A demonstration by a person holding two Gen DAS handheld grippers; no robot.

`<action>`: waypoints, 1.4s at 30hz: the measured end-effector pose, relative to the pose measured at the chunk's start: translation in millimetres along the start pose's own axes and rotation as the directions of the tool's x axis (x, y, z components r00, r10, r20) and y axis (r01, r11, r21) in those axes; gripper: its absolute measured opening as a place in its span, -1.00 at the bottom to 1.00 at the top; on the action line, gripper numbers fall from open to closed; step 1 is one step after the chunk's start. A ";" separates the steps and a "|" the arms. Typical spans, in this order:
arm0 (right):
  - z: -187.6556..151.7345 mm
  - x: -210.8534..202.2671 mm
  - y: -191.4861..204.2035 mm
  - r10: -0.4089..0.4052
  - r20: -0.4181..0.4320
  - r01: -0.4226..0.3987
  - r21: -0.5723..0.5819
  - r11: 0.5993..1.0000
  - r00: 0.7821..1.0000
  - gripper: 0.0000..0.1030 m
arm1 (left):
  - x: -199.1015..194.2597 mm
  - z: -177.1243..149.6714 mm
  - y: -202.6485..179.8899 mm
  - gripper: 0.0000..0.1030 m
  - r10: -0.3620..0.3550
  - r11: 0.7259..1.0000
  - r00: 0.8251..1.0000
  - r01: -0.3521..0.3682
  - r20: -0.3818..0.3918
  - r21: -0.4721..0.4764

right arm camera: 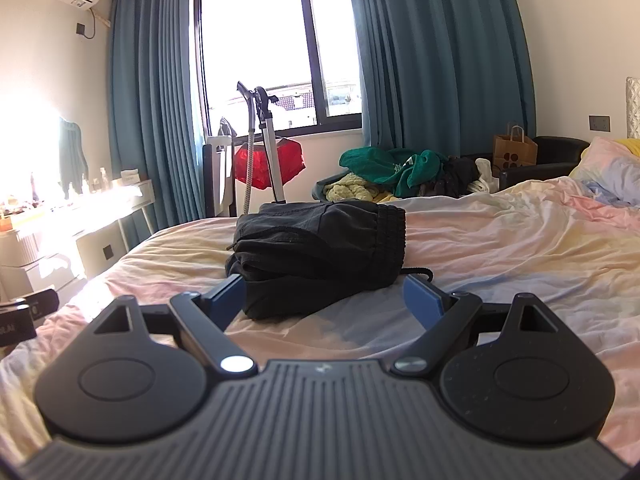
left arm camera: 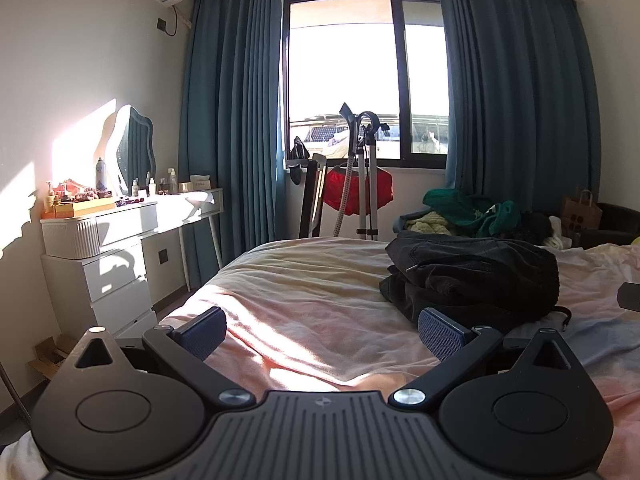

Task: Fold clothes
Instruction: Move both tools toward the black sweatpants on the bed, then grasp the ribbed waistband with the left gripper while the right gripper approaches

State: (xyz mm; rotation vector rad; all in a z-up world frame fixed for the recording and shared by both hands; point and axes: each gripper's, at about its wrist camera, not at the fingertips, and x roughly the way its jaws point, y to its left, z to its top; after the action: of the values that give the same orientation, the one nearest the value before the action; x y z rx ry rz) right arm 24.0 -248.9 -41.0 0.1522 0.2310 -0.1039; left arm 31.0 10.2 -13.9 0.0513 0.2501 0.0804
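Your right hand-held gripper (right arm camera: 326, 300) gapes around the folded black garment (right arm camera: 320, 256) on the bed (right arm camera: 500, 248), seemingly just released; your left hand-held gripper (left arm camera: 322, 332) waits spread apart beside it.

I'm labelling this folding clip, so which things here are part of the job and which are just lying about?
Part of the job: black garment, folded on the bed; left hand-held gripper and right hand-held gripper, both open.

Lying about: clothes pile, paper bag, garment steamer, dressing table.
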 end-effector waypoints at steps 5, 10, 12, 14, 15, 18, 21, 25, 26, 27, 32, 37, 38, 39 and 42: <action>21.5 3.6 0.1 0.024 0.014 -0.025 0.045 0.999 1.000 0.70 | 3.8 -5.0 -1.9 1.00 -0.029 1.000 0.999 0.029 0.018 -0.001; 77.1 0.6 -4.8 0.006 0.110 -0.006 0.007 1.000 0.994 0.70 | 11.3 -14.8 -1.5 1.00 -0.043 0.999 0.999 0.043 0.001 -0.017; 80.0 3.8 -16.2 -0.017 0.116 0.016 0.013 1.000 0.993 0.70 | 16.4 -20.6 -5.3 1.00 -0.048 0.999 0.999 0.048 -0.014 0.004; 80.3 6.5 -28.5 -0.041 0.128 0.039 0.021 0.999 0.991 0.70 | 21.6 -26.0 -10.0 0.99 -0.050 0.998 0.998 0.051 -0.035 0.025; 75.0 7.6 -34.7 -0.064 0.127 0.062 0.014 0.998 0.990 0.70 | 23.9 -28.1 -12.4 0.99 -0.053 0.998 0.998 0.054 -0.043 0.034; 51.9 13.4 -57.5 -0.107 0.037 0.105 0.058 0.993 0.994 0.70 | 32.2 -35.9 -25.9 0.99 -0.069 0.994 0.996 0.073 -0.060 0.078; 47.9 16.1 -70.4 -0.120 -0.037 0.123 0.111 0.986 0.992 0.70 | 45.6 -42.6 -49.1 0.99 -0.089 0.983 0.993 0.100 -0.080 0.152; 52.7 9.0 -86.5 -0.159 0.012 0.154 0.187 0.970 0.987 0.70 | 69.3 -35.1 -90.0 0.90 -0.150 0.956 0.986 0.163 -0.071 0.243; 51.8 8.5 -92.4 -0.166 0.020 0.158 0.203 0.966 0.986 0.70 | 77.1 -31.5 -102.2 0.91 -0.169 0.948 0.983 0.181 -0.072 0.260; 50.6 9.2 -97.2 -0.171 0.019 0.164 0.213 0.963 0.985 0.70 | 89.3 -25.0 -119.8 0.96 -0.200 0.941 0.977 0.213 -0.077 0.264; 35.7 19.9 -129.7 -0.265 -0.016 0.258 0.292 0.921 0.964 0.70 | 148.1 -4.5 -211.4 0.96 -0.278 0.890 0.958 0.282 -0.062 0.358; 21.8 36.4 -153.1 -0.345 -0.064 0.344 0.351 0.871 0.937 0.70 | 218.2 7.6 -313.0 0.94 -0.330 0.820 0.942 0.318 -0.060 0.476; 19.5 38.1 -155.1 -0.350 -0.062 0.349 0.357 0.866 0.934 0.70 | 230.7 10.0 -329.0 0.94 -0.334 0.815 0.940 0.322 -0.065 0.481; 16.3 40.6 -157.3 -0.368 -0.060 0.364 0.358 0.860 0.928 0.70 | 243.9 11.8 -347.2 0.94 -0.340 0.807 0.938 0.328 -0.068 0.490; 5.8 48.1 -164.9 -0.427 -0.048 0.413 0.370 0.832 0.903 0.70 | 280.3 11.6 -396.4 0.94 -0.342 0.795 0.936 0.337 -0.086 0.504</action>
State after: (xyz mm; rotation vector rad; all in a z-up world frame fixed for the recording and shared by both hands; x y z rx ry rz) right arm 52.0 -416.0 -69.5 0.4787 0.2028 -0.5948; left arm 333.5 -360.8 -95.4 0.5400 0.2623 -0.3527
